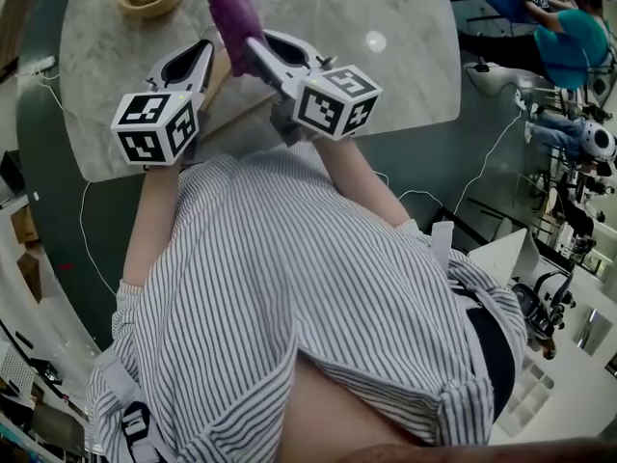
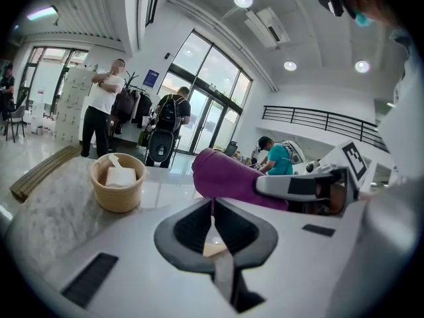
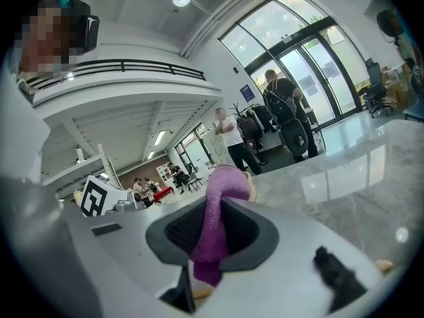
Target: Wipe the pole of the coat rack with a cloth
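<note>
While the person in a striped shirt (image 1: 289, 287) stands against the near edge of a pale marble table (image 1: 386, 8), both grippers are held out side by side over the tabletop, their marker cubes close to the body. Behind the table lies a wide hall with tall glass doors, a balcony rail and several people standing or seated well away.

On the left, the left gripper (image 1: 204, 51) points forward over the table; its own view shows its jaws pressed together along a thin seam, with nothing between them. Just beside it, the right gripper (image 1: 253, 46) has its jaws clamped on a purple cloth (image 1: 234, 13). In the right gripper view, the cloth (image 3: 222, 191) runs up between the dark pads and bulges out above the tips in a rounded fold, with a short end hanging below.

Farther along the table, well apart from both grippers, sits a tan basket (image 1: 145, 10) with a white tissue pack in it.

Far back near the glass doors stands the coat rack (image 2: 133, 81), hung with dark clothes that cover most of its pole, well apart from the cloth.
</note>
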A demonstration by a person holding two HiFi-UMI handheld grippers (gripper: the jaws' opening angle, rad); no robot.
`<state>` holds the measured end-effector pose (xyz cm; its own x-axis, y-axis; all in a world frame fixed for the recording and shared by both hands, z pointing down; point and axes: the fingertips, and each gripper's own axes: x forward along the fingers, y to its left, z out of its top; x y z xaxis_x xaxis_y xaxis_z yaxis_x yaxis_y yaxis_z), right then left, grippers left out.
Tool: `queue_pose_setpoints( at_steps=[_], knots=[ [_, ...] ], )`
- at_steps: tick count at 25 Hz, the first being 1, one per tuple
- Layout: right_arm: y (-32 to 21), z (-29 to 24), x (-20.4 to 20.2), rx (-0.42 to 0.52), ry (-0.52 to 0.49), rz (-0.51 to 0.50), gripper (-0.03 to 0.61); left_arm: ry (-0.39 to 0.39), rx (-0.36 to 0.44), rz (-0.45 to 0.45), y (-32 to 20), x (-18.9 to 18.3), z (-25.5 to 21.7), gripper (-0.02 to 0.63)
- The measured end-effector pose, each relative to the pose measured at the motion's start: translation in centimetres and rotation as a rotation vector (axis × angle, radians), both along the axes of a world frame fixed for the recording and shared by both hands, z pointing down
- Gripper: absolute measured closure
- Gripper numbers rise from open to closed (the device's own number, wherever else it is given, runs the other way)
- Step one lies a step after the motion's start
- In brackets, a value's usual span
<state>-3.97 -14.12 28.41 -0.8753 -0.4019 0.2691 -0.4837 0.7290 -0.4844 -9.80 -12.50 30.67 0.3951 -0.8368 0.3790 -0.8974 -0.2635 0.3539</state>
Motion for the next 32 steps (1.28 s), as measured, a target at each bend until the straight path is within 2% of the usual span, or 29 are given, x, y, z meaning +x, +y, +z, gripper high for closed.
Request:
queue_pose_setpoints(
  at_steps=[32],
  knots=[
    [0.8, 0.2, 0.4, 0.022, 0.004, 0.015, 0.511, -0.004, -0.036, 0.046, 0.9, 1.4, 0.8, 0.594]
  ],
)
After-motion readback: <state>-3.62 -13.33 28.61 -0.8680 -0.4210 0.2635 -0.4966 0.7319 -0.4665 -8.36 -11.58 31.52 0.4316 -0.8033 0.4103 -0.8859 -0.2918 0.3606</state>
